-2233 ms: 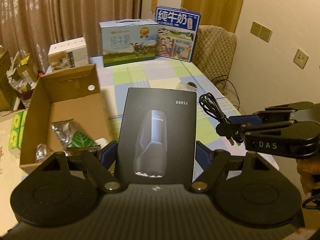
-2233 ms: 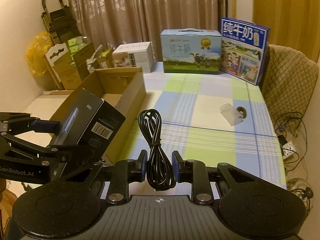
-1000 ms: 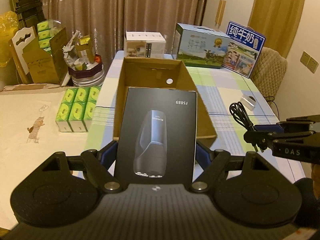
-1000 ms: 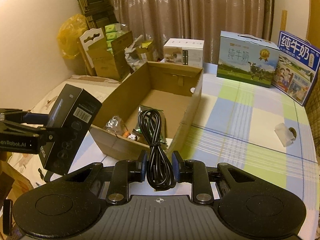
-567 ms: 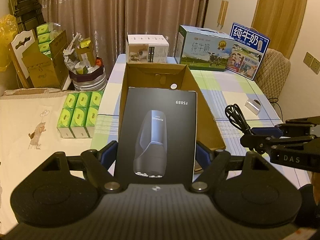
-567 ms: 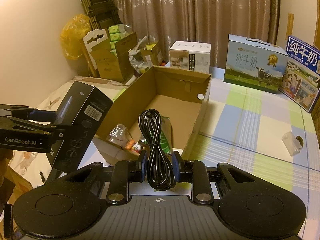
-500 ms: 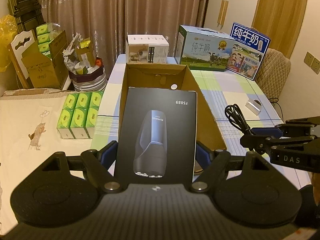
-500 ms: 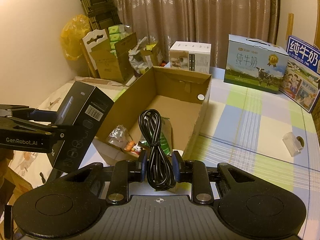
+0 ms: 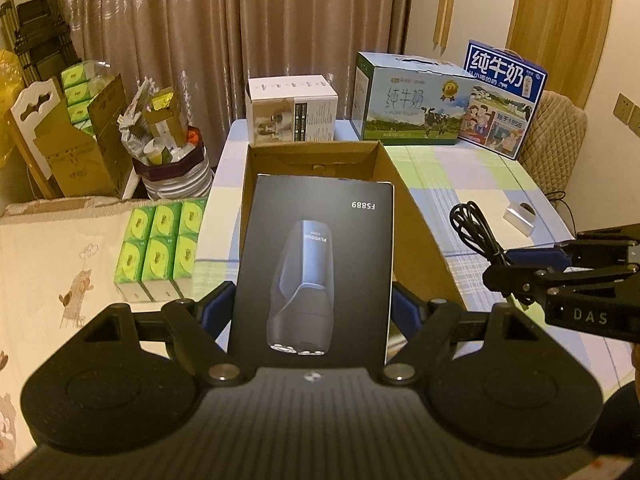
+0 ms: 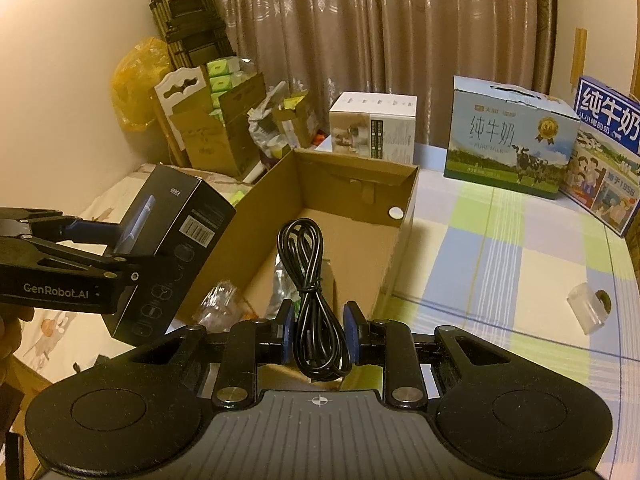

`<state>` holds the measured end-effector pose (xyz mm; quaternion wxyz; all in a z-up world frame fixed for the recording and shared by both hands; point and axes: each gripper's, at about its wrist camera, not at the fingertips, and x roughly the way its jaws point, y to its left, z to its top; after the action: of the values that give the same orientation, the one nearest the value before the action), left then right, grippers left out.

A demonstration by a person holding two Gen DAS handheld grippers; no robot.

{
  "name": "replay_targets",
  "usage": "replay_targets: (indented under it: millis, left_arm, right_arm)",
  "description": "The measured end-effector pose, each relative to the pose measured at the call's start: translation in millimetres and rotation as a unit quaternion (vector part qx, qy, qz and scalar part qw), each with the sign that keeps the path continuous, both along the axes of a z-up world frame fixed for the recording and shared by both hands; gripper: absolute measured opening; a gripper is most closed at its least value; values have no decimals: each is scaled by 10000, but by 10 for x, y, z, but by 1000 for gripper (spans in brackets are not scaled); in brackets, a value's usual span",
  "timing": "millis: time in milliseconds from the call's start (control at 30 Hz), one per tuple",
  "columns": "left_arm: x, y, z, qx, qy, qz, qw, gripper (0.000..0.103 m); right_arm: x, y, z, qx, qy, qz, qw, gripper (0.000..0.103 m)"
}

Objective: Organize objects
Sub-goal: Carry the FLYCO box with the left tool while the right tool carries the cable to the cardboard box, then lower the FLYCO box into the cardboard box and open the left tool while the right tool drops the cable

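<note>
Both grippers loaded, held over the open cardboard box.
Left wrist view: left gripper clamped on the black shaver box, upright before the cardboard box on the checked table; right gripper at right, pinching the coiled black cable. Right wrist view: right gripper closed tight on the cable, above the cardboard box holding small packets; left gripper at left, gripping the tilted shaver box.

black box: fs889
right gripper: das
left gripper: genrobot.ai
blue carton: 纯牛奶, 1956
green carton: 纯牛奶, pure milk
</note>
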<state>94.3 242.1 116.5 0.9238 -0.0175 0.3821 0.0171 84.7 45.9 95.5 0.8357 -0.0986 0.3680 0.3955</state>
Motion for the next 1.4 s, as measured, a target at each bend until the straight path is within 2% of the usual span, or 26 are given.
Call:
replay_targets:
  millis: [300,567,600,667,1400]
  left_arm:
    - [420,74,-22,47,19,-44,10000,78]
    - [638,63,-124,27,57,-127,9999,78]
    - [660,62,-140,14,39,-169,9998,79]
    - [697,72,-171,39,33,-129,9999,86]
    - [548,160,-232,-5,109,29,9999,87]
  right_arm:
    - [245,181,-41,35,40,-48,10000,22]
    - [370,261,-115,23,89,-85,9999,23]
    - [383,264,-124,16,93,-93,9999,23]
    - [403,266,-141,9,108,-110,9999,23]
    - [389,226,-102,79,145,-176,9997,23]
